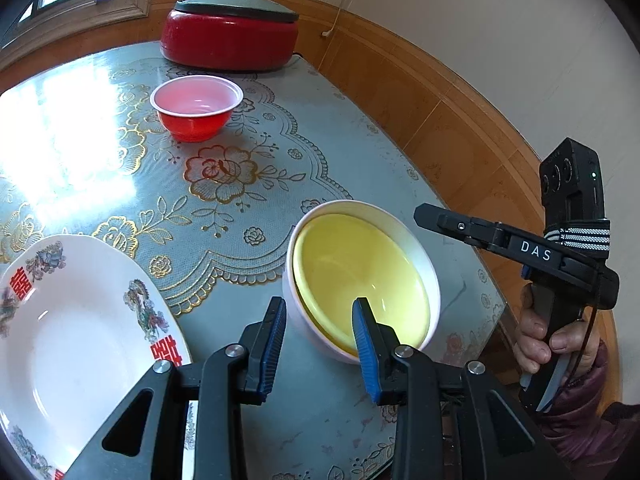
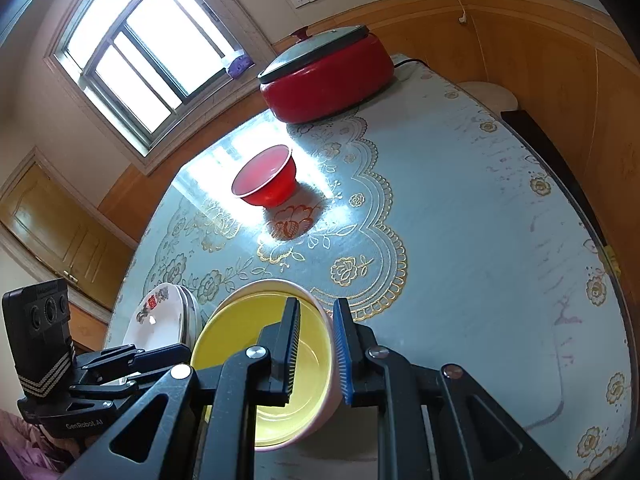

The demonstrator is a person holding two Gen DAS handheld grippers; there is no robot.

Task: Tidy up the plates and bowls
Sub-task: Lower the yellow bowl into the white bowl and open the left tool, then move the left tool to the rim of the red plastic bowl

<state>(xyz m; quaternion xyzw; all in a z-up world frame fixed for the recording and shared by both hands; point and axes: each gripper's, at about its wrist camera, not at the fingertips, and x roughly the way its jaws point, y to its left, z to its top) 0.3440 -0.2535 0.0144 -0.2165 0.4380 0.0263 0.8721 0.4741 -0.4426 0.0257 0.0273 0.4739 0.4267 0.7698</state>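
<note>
A yellow bowl (image 1: 356, 276) sits nested in a white bowl (image 1: 300, 304) near the table's front right edge; both also show in the right wrist view (image 2: 240, 340). My left gripper (image 1: 320, 344) is open, its fingers astride the white bowl's near left rim. My right gripper (image 2: 316, 352) is open, with the bowls' right rim between its fingers. A red bowl (image 1: 196, 108) stands further back (image 2: 266, 182). A white decorated plate (image 1: 76, 328) lies at the left, on a stack in the right wrist view (image 2: 160, 320).
A red electric pot (image 1: 230, 28) with a grey lid stands at the table's far edge (image 2: 328, 72). The table (image 1: 280, 140) has a patterned blue-grey cover. Wood-panelled walls run close behind and right. The right gripper body (image 1: 560, 264) hovers off the table's right edge.
</note>
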